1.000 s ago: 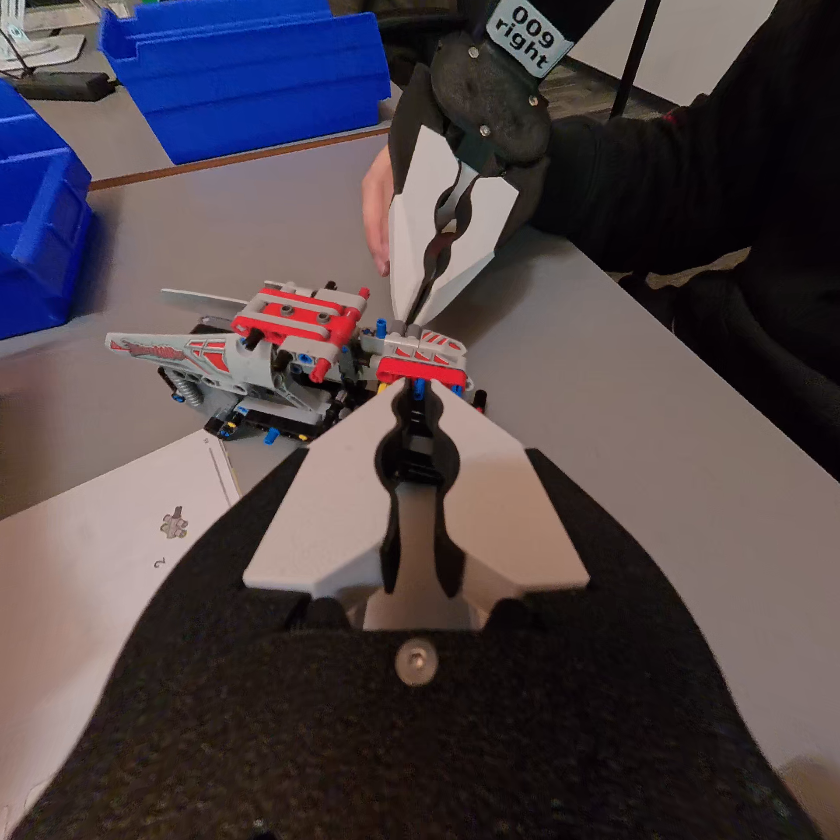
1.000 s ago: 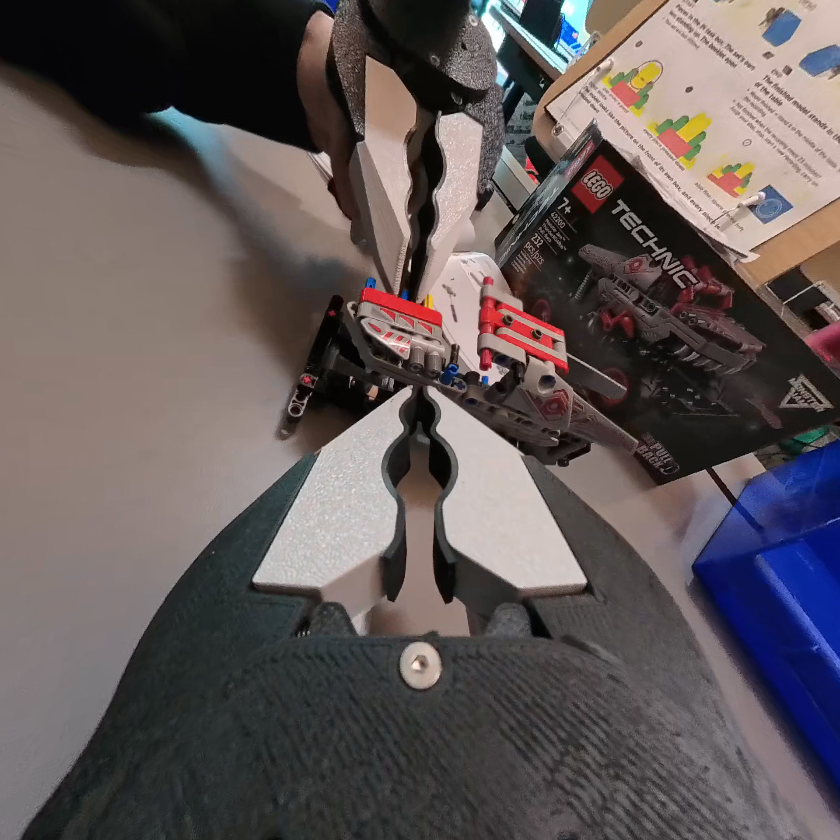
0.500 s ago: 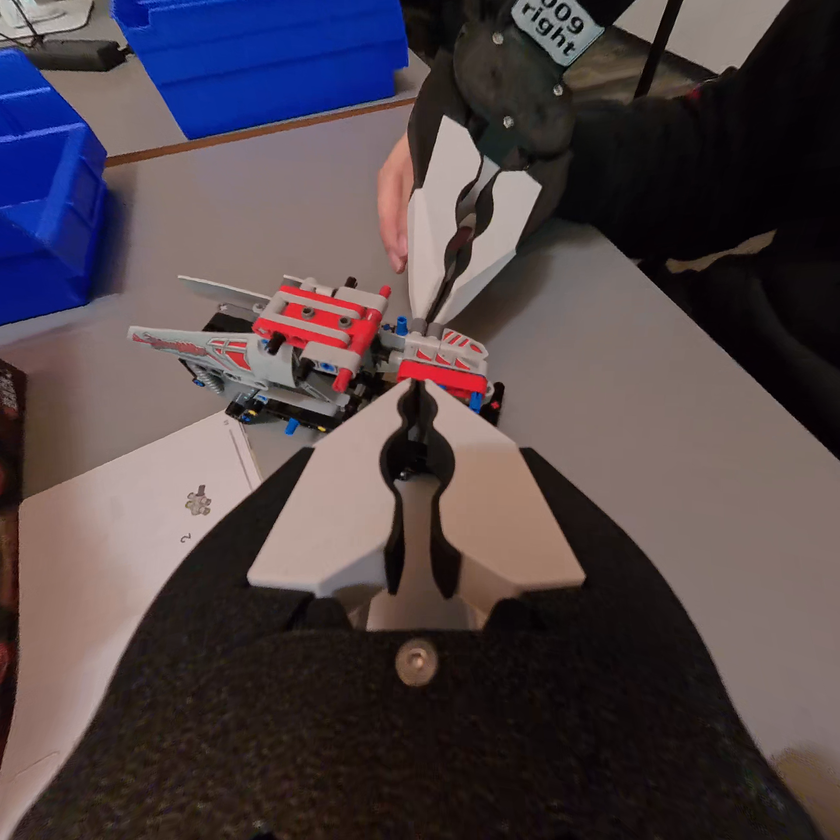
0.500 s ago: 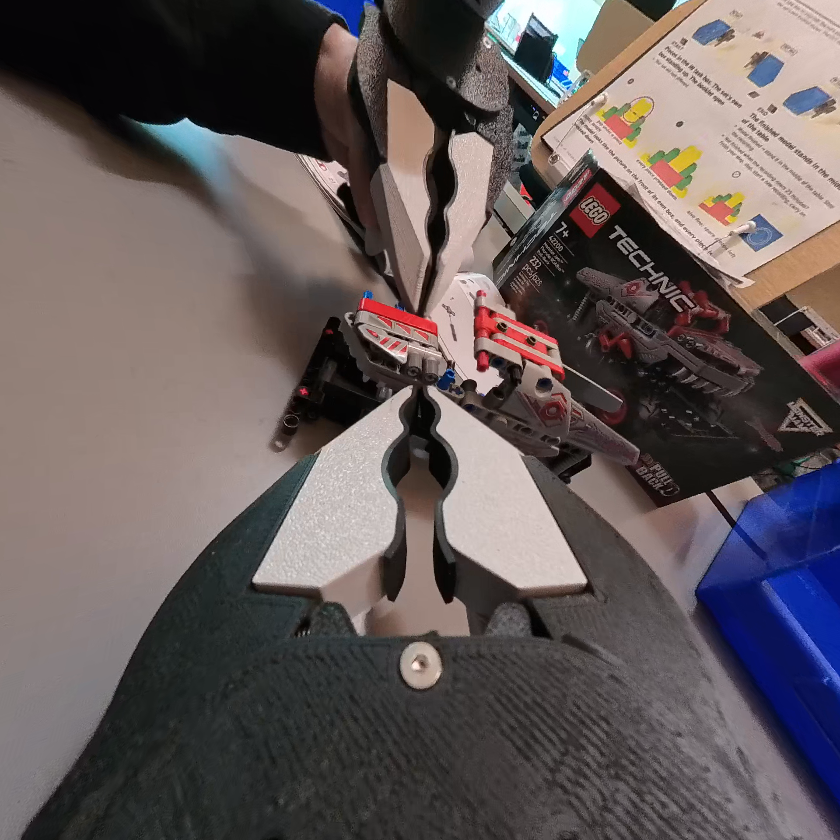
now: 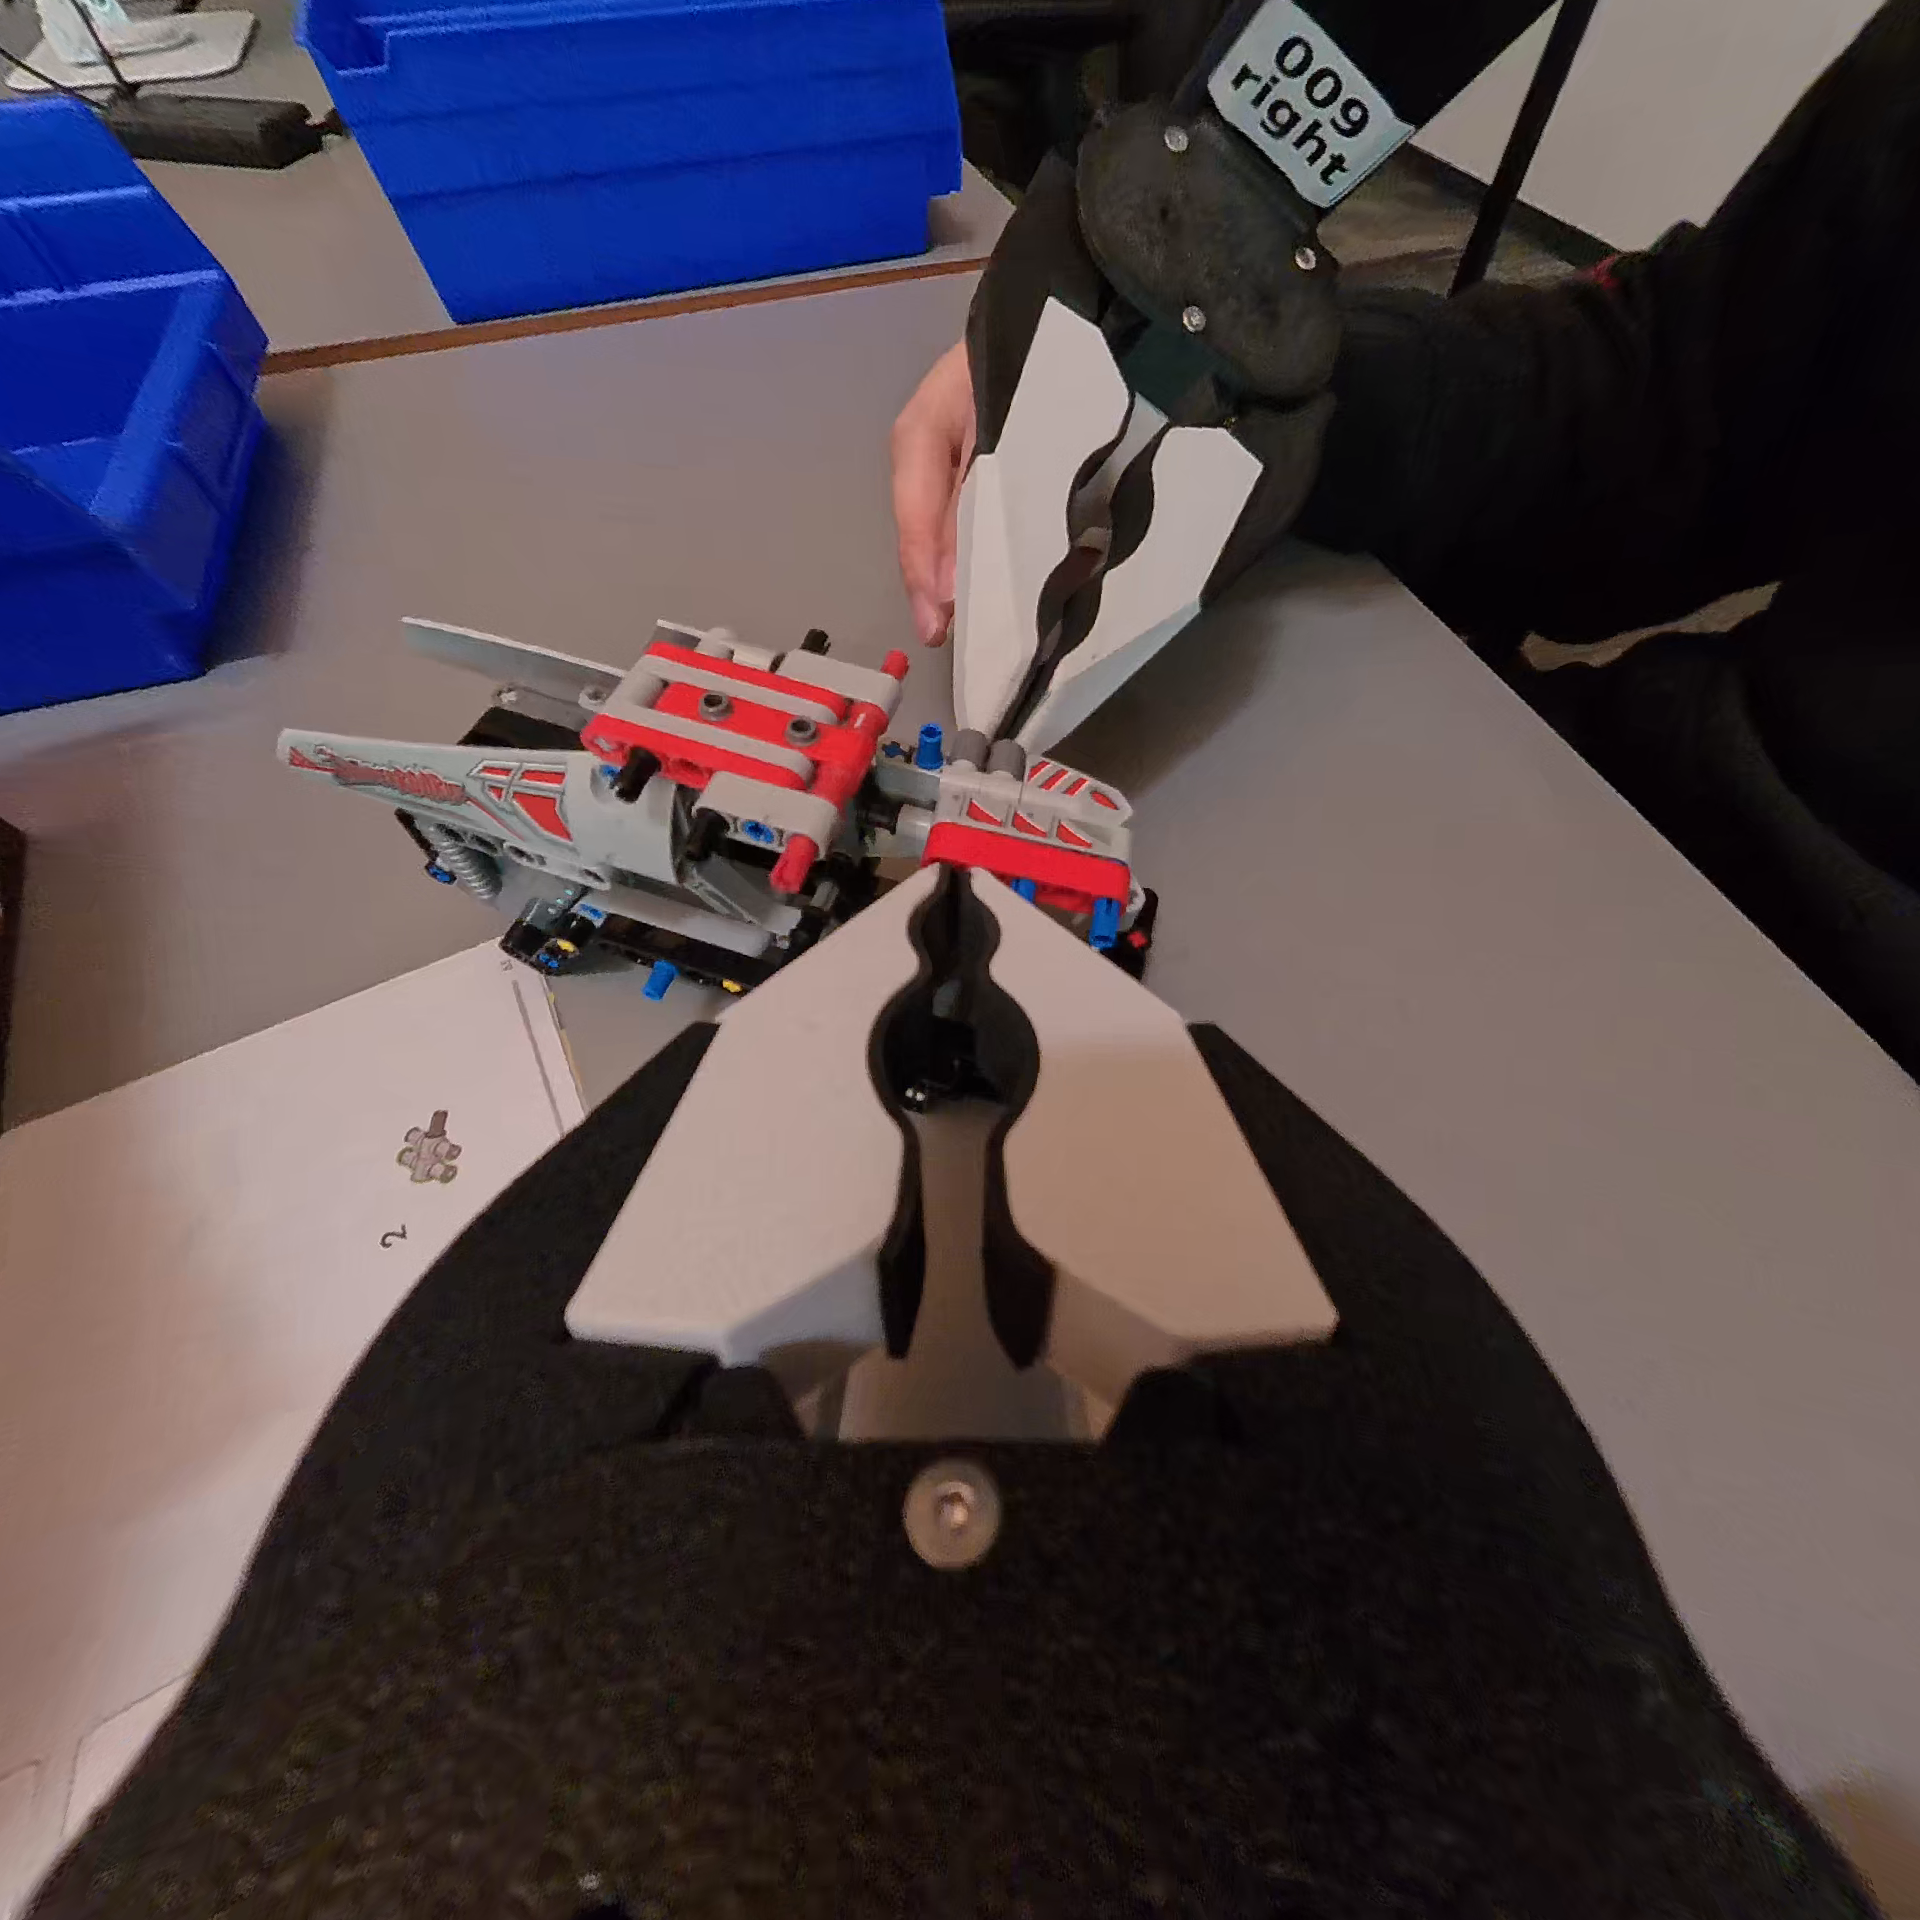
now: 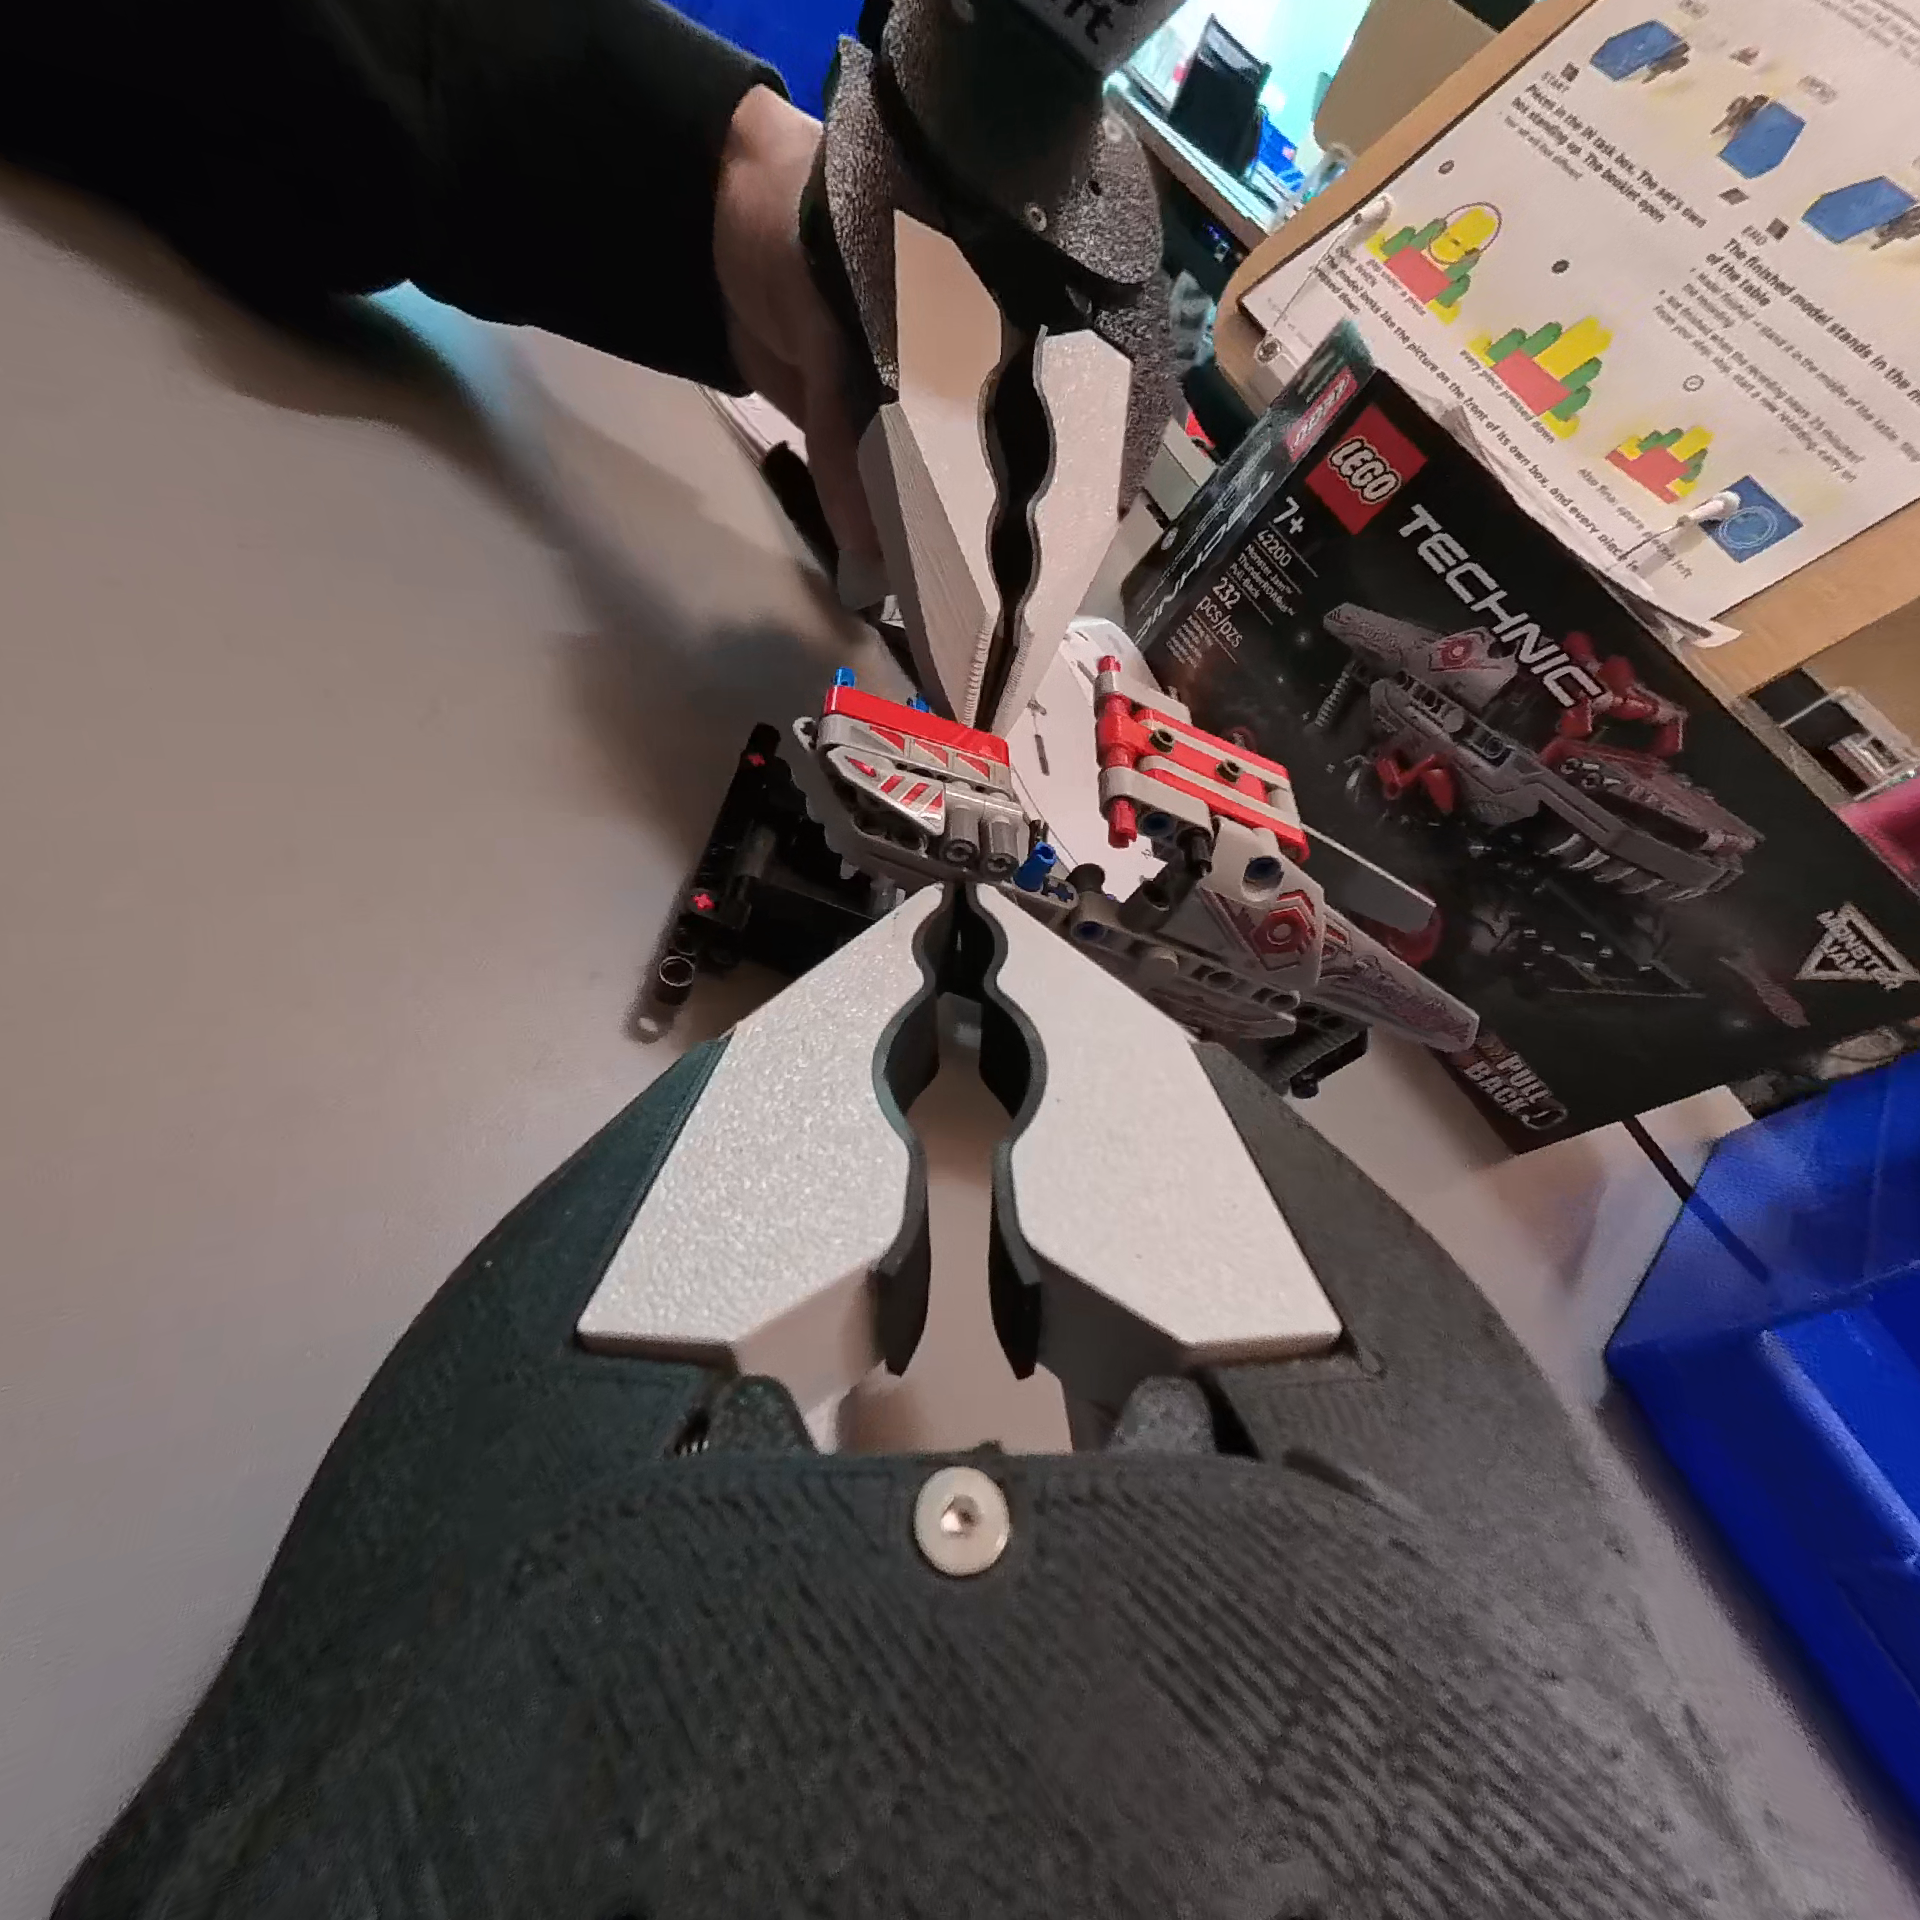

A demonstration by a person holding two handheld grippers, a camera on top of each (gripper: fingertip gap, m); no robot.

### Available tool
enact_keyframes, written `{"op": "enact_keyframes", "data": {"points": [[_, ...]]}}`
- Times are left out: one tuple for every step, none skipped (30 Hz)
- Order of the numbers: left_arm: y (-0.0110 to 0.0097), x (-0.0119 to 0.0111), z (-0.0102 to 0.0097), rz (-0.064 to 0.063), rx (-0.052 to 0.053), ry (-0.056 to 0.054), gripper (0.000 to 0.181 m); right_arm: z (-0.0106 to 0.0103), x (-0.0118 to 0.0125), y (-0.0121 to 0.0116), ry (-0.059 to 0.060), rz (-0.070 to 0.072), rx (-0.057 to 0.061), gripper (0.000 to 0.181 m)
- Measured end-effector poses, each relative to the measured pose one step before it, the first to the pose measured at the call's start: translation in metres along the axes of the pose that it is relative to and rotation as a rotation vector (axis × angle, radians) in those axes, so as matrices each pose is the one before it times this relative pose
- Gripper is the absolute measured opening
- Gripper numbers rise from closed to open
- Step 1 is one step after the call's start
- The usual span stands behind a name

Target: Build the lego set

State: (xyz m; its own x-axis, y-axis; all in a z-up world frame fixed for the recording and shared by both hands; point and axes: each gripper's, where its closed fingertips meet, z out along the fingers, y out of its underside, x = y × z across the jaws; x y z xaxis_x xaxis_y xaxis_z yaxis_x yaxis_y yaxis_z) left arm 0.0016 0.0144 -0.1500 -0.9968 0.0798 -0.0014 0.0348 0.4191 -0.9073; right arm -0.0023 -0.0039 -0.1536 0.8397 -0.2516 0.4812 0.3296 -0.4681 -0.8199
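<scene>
The red, grey and black lego model (image 5: 717, 769) lies on the grey table (image 5: 1455, 1039); it also shows in the right wrist view (image 6: 1195, 831). Its rear panel (image 5: 1023, 831), red with grey striped sides, sits between both grippers. My left gripper (image 5: 951, 883) is shut, its tips pinched at the panel's red beam. My right gripper (image 6: 956, 899) is shut from the opposite side, its tips at the grey pins under the panel (image 6: 914, 769). Each gripper shows in the other's view: the right one (image 5: 1013, 727), the left one (image 6: 992, 712). What the tips pinch is hidden.
A white instruction booklet (image 5: 260, 1195) lies left of the model. Blue bins (image 5: 644, 135) stand at the back and left, and another (image 6: 1787, 1351) is near the right gripper. The set's dark box (image 6: 1507, 727) stands behind the model. The table edge runs close on the right. My two grippers' fingertips are within a few centimetres of each other.
Both grippers stay shut at the rear panel. Both cameras have shifted a little, so the right gripper looks slightly more upright. The model keeps its place beside the booklet.
</scene>
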Motion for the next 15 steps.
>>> {"op": "enact_keyframes", "data": {"points": [[-0.00041,0.00074,-0.00118,0.0027,-0.0005,-0.0082,0.0,-0.00078,0.0009,0.0005,0.0062,0.0081,0.0045,0.0],[0.0007,0.00057,-0.00275,0.0065,-0.0136,-0.011,0.0,-0.00136,0.00113,0.00011,0.0129,-0.0101,0.0005,0.0],[0.00089,0.00008,-0.00411,0.0137,-0.016,-0.0154,0.0,-0.00231,0.00064,-0.00045,0.0126,-0.0173,-0.0001,0.0],[-0.00042,0.00077,-0.00478,0.0122,-0.0046,-0.012,0.0,-0.00311,0.00027,-0.00265,0.0072,-0.0089,0.0145,0.0],[-0.00175,0.00215,-0.00427,0.0004,0.006,-0.0012,0.0,-0.00336,0.0002,-0.00462,0.0041,0.0064,0.0283,0.0],[-0.00113,0.00391,-0.00256,-0.0065,0.0059,0.0129,0.0,-0.00306,-0.00172,-0.0061,-0.0092,0.0125,0.0361,0.0],[0.0007,0.0036,-0.00019,-0.0062,-0.0044,0.014,0.0,-0.0018,-0.00323,-0.00545,-0.0177,0.0124,0.0301,0.0],[0.00278,0.00243,0.0016,-0.0002,-0.0167,0.0073,0.0,0.00016,-0.00251,-0.00197,-0.0099,0.004,0.007,0.0],[0.00349,0.00251,0.00263,0.006,-0.0204,0.0088,0.0,0.00145,-0.0024,0.00051,-0.005,-0.0137,-0.0088,0.0],[0.00278,0.00308,0.00255,0.0042,-0.017,0.0143,0.0,0.00216,-0.00316,0.00155,-0.0095,-0.0178,-0.0136,0.0],[0.00132,0.0019,0.00184,-0.0016,-0.0077,0.009,0.0,0.00221,-0.00249,0.00077,-0.0076,-0.0086,-0.0098,0.0],[-0.00025,0.00078,0.00101,-0.0042,0.0025,0.0047,0.0,0.00175,-0.00195,-0.00001,-0.0055,-0.0018,-0.0029,0.0],[-0.00075,0.00026,0.0005,-0.003,0.0081,0.003,0.0,0.00127,-0.00179,0.00007,-0.0071,0.0021,-0.0021,0.0],[-0.00072,-0.0002,0.00014,0.0028,0.0074,-0.0012,0.0,0.00082,-0.00058,0.00054,-0.0007,-0.0005,-0.0032,0.0],[-0.0007,0.00005,-0.00014,0.0038,0.0076,-0.0006,0.0,0.00047,0.00025,0.00112,0.0045,-0.0054,-0.0065,0.0]]}}
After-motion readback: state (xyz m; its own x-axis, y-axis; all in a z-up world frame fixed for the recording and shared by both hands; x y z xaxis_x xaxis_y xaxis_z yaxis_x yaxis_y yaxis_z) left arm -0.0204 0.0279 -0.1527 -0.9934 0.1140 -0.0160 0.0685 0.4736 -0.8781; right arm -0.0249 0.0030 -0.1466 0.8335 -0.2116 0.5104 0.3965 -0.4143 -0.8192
